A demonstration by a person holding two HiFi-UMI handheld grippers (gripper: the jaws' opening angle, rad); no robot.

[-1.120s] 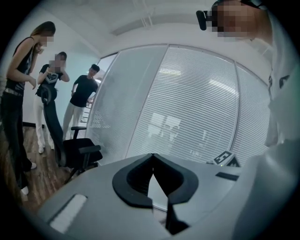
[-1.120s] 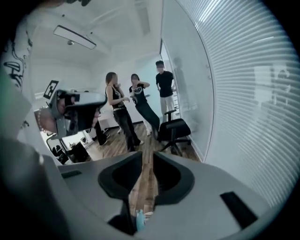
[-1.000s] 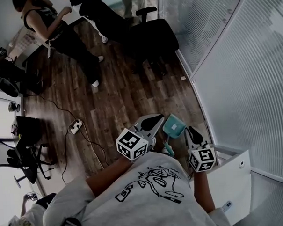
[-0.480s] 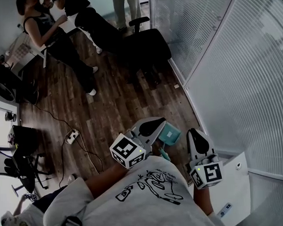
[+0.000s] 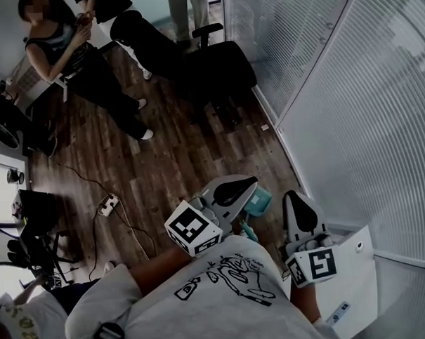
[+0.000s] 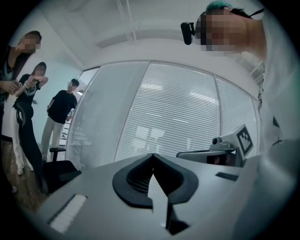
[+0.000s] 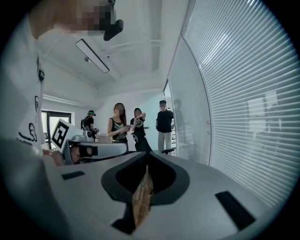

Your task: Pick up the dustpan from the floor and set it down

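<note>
Head view alone shows the small teal plastic dustpan (image 5: pixel 261 200) on the dark wood floor (image 5: pixel 177 160), below and between my left gripper (image 5: pixel 250 182) and right gripper (image 5: pixel 293 195). Both gripper views look level at white slatted blinds (image 6: pixel 178 117), missing it. Left jaws are closed and empty; right jaws have just been closing and meet on nothing. I judge pickup is yet to come: next, open, dip toward its handle.

The floor (image 5: pixel 170 167) is dark, grainy wood planks; the dustpan (image 5: pixel 260 199) looks smooth teal plastic; the left claw (image 6: pixel 152 158) and right claw (image 7: pixel 146 168) are matt grey plastic.
</note>
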